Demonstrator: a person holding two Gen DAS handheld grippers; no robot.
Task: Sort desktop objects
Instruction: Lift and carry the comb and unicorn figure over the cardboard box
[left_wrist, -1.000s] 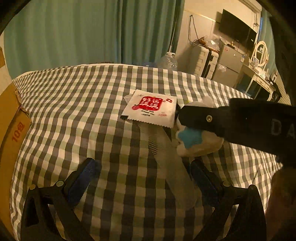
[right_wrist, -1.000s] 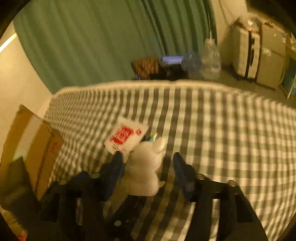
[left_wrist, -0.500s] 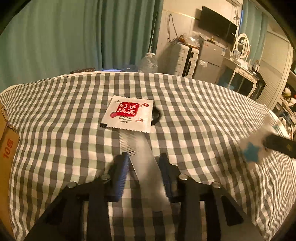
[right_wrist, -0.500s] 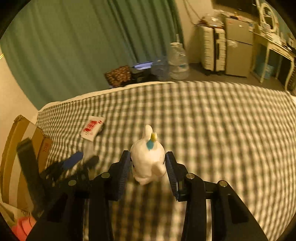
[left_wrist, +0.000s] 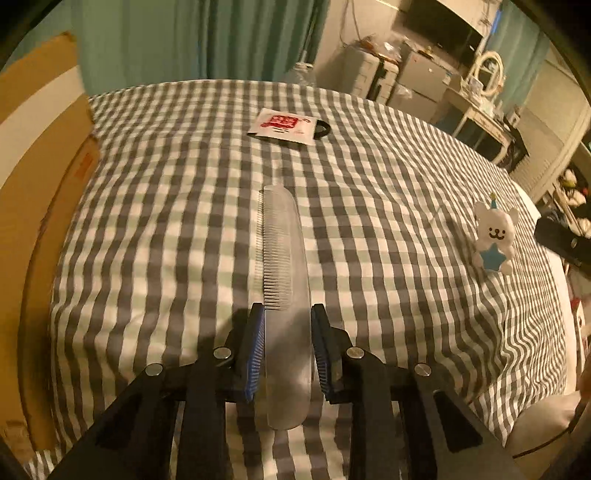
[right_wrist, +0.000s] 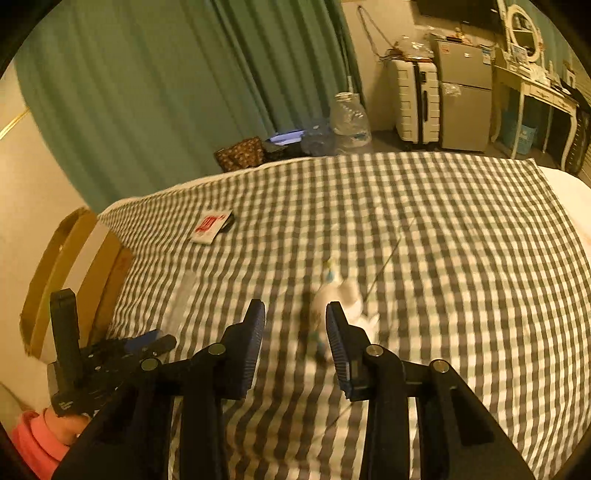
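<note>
At nine o'clock from my left claw (left_wrist: 287, 314) stands a cardboard box (left_wrist: 40, 173), its side against the edge of the checked cloth (left_wrist: 166, 206). My left claw is clamped on the comb (left_wrist: 284, 266): both blue pads press the clear handle, and the toothed end runs straight out toward twelve o'clock, the teeth facing nine o'clock. Farther along that same line, at twelve o'clock, a white packet (left_wrist: 282, 125) with red print lies flat on the cloth, and a black hair tie (left_wrist: 322, 129) peeks from under its far-right corner. Out at two o'clock the white bear toy (left_wrist: 494, 236) stands upright on the cloth, facing me, a blue star on its front and a small cone hat on its head; just past it at three o'clock is the dark tip of my other tool. From my right claw (right_wrist: 295, 317), the box (right_wrist: 70, 269) sits at nine to ten o'clock, and my left claw (right_wrist: 147, 338) shows low at nine o'clock. The packet (right_wrist: 211, 227) lies at eleven o'clock. My right claw's fingers stand apart with nothing between them; the bear (right_wrist: 341, 299) is a blur on the cloth just beyond the right pad, at about one o'clock, and I cannot tell whether it touches that pad.
</note>
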